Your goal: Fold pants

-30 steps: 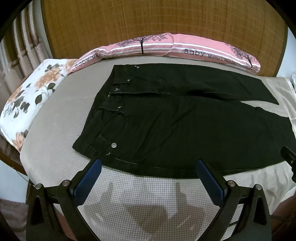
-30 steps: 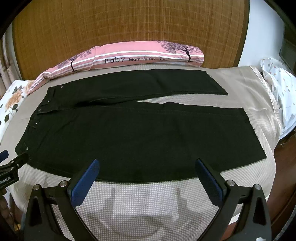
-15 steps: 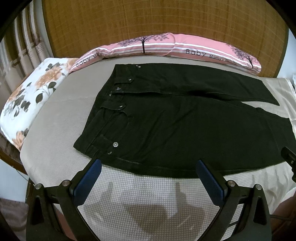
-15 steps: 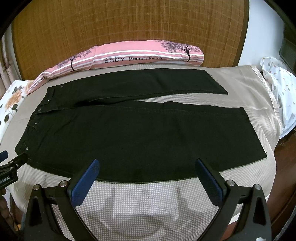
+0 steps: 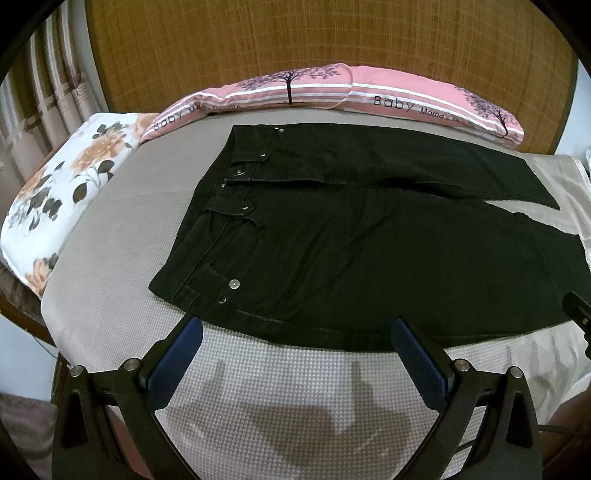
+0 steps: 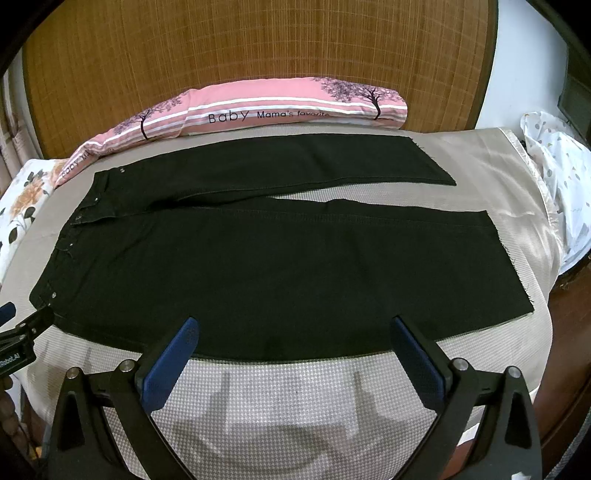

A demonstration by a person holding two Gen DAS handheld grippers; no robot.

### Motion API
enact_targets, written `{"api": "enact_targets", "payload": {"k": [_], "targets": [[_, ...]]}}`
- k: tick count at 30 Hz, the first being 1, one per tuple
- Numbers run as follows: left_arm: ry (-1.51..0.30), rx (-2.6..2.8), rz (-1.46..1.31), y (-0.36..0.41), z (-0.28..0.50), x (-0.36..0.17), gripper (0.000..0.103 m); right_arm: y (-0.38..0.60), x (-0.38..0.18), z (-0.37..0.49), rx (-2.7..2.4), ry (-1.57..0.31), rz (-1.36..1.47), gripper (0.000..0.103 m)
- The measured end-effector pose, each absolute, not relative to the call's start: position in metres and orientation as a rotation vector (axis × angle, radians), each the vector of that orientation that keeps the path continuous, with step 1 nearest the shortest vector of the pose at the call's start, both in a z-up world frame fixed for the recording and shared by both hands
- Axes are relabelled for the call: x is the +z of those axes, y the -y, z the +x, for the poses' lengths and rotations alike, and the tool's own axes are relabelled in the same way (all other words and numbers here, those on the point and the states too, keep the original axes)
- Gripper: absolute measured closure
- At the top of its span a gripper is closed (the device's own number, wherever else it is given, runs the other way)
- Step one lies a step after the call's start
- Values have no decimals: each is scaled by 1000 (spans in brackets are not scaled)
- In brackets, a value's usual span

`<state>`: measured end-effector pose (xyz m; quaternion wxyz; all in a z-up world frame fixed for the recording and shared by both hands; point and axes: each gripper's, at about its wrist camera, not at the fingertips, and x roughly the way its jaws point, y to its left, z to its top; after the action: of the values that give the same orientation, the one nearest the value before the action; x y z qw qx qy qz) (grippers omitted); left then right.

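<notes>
Black pants [image 5: 362,243] lie flat on the grey bed, waistband to the left, both legs running right and spread slightly apart. They also show in the right wrist view [image 6: 280,258], with the frayed hems at the right. My left gripper [image 5: 295,328] is open and empty, hovering just in front of the pants' near edge by the waistband. My right gripper [image 6: 295,328] is open and empty, hovering in front of the near leg's edge.
A long pink pillow [image 5: 332,92] lies along the woven headboard [image 5: 332,33]. A floral pillow [image 5: 62,188] sits at the left edge. White patterned cloth [image 6: 561,173] lies off the right side. The bed [image 6: 295,398] drops off at its near and right edges.
The left wrist view has shifted very slightly; the pants sit a touch lower in it. Both grippers stay open and the pants have not moved.
</notes>
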<state>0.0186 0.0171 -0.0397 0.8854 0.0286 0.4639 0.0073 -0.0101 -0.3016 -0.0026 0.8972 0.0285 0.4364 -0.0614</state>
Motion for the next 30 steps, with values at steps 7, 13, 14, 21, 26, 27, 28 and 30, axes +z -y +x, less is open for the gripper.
{"api": "enact_targets", "payload": {"k": [7, 13, 14, 21, 26, 27, 28, 30], "targets": [[-966, 16, 59, -18, 18, -40, 2, 301, -4, -9, -127, -910, 59, 1], [-970, 19, 63, -20, 19, -43, 2, 300, -5, -8, -126, -915, 61, 1], [-971, 21, 61, -20, 19, -43, 2, 299, -5, -7, -127, -916, 62, 1], [-981, 20, 54, -26, 27, -46, 2, 299, -9, -5, -115, -926, 87, 1], [-987, 32, 28, -42, 44, -48, 2, 304, -15, -1, -116, -912, 150, 1], [-990, 37, 23, -47, 49, -48, 2, 305, -17, 0, -124, -912, 151, 1], [-995, 41, 14, -53, 55, -47, 2, 306, -18, 1, -135, -913, 150, 1], [-990, 51, 1, -64, 66, -45, 2, 307, -18, 4, -156, -906, 142, 1]]}}
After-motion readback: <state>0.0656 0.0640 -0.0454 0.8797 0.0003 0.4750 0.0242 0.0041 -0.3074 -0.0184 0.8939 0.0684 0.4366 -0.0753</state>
